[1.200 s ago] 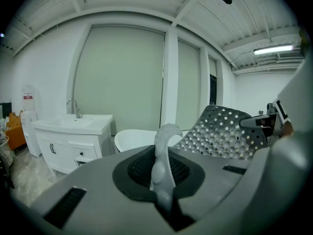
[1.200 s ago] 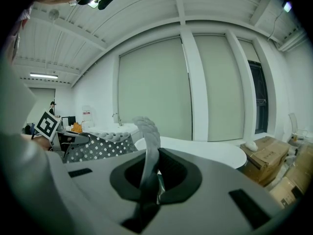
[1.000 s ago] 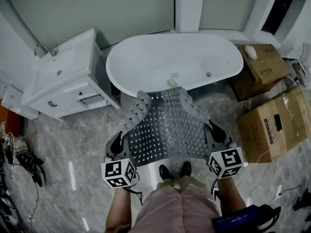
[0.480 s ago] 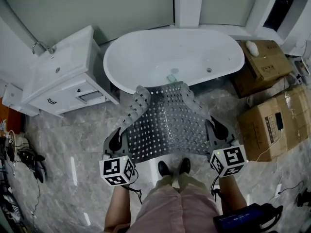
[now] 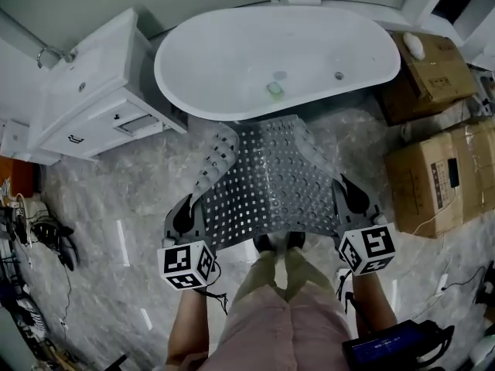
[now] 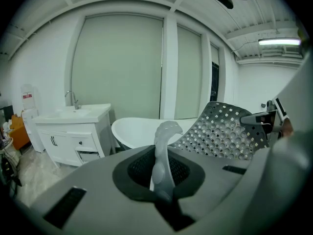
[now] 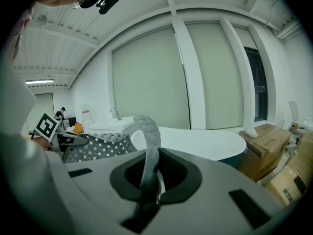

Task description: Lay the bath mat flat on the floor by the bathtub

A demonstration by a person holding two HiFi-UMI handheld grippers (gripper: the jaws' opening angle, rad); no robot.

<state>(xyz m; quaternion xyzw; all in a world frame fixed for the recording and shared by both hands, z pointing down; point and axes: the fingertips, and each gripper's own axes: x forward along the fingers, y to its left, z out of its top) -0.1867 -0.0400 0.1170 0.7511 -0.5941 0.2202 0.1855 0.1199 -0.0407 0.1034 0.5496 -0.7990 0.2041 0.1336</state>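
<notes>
Head view looks steeply down on a grey perforated bath mat (image 5: 271, 184), spread between the two claws above the marble floor (image 5: 116, 199), just in front of the white bathtub (image 5: 232, 60). The left claw (image 5: 184, 216) pinches the mat's near left corner and the right claw (image 5: 353, 199) pinches its near right corner. The mat's far edge lies at the tub's near rim in the picture, and both side edges curl upward there. Whether the far edge touches the floor cannot be told. The near edge hangs over the person's shoes (image 5: 280, 242). Each gripper view shows its jaws pressed onto a thin upright fold of the mat's edge. A white vanity cabinet (image 5: 93, 91) stands left of the tub, and cardboard boxes (image 5: 433, 176) sit to its right.
</notes>
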